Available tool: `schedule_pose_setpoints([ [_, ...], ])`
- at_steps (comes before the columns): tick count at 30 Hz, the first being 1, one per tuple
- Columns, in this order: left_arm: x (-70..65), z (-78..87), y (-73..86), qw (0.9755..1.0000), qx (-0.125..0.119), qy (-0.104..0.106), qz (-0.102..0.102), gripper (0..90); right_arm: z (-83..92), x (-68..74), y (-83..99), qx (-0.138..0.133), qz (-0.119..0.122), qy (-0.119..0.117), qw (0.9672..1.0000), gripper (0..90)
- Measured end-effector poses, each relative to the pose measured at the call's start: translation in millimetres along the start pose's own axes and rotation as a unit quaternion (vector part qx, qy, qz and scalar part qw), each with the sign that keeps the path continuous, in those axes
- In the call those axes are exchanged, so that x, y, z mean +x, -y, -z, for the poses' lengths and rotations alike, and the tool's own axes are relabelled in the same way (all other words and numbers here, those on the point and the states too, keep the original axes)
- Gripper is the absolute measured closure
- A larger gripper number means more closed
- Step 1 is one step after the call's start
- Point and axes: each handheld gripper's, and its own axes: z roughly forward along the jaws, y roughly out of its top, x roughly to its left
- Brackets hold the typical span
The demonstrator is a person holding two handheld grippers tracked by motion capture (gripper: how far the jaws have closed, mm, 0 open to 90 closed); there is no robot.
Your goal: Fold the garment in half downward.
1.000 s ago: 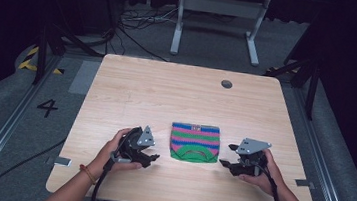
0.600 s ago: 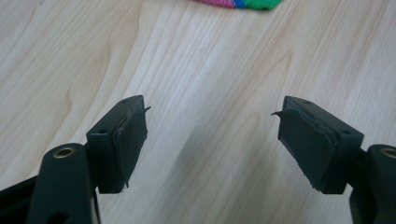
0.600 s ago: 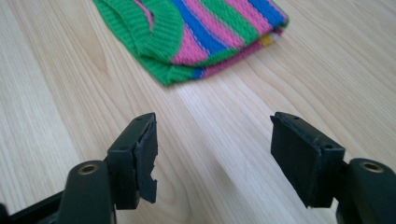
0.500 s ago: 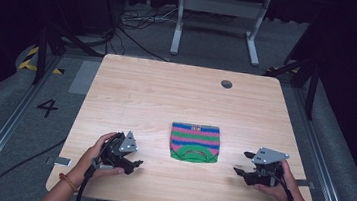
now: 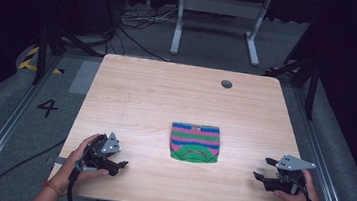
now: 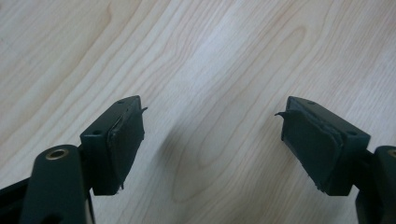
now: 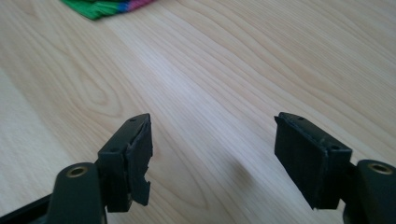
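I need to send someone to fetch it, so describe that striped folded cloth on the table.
On the light wooden table, look near the front edge, between the left gripper and right gripper. The folded striped cloth has blue, pink and green bands.

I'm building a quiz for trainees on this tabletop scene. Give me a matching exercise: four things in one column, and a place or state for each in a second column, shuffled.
Things:
1. left gripper
2. right gripper
3. striped cloth
4. round hole

Places or states:
A. folded flat, middle of the table, between the two grippers
B. far edge of the table, toward the right
C. open, near the table's near left corner
D. open, near the table's near right edge

Pairs: 1-C, 2-D, 3-A, 4-B
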Motion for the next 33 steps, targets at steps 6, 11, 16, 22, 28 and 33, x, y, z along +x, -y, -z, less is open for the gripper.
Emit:
schedule_pose_setpoints([
  [6, 10.5, 6.4, 18.4, 0.9988, -0.011, 0.015, 0.044, 18.8, 9.4, -13.7, 21.2, -0.010, -0.045, 0.006, 0.9989, 24.8],
  [11, 16.4, 10.6, 33.1, 0.9958, -0.023, 0.028, 0.084, 17.6, 9.7, -17.4, 34.5, -0.009, -0.068, 0.012, 0.9975, 23.4],
  [16, 13.3, 10.2, 42.7, 0.9935, -0.055, 0.012, 0.099, 15.8, 11.2, -18.5, 43.2, -0.011, -0.092, 0.017, 0.9956, 20.0],
  [22, 13.0, 10.1, 43.1, 0.9934, -0.056, 0.011, 0.099, 14.8, 10.6, -18.8, 43.2, -0.010, -0.089, 0.012, 0.9960, 18.6],
  [28, 12.9, 10.0, 43.1, 0.9934, -0.056, 0.011, 0.100, 14.8, 10.5, -18.9, 43.2, -0.009, -0.089, 0.012, 0.9959, 18.4],
  [33, 13.0, 10.0, 43.2, 0.9934, -0.056, 0.011, 0.099, 14.7, 10.6, -18.7, 43.3, -0.009, -0.090, 0.014, 0.9958, 18.0],
])
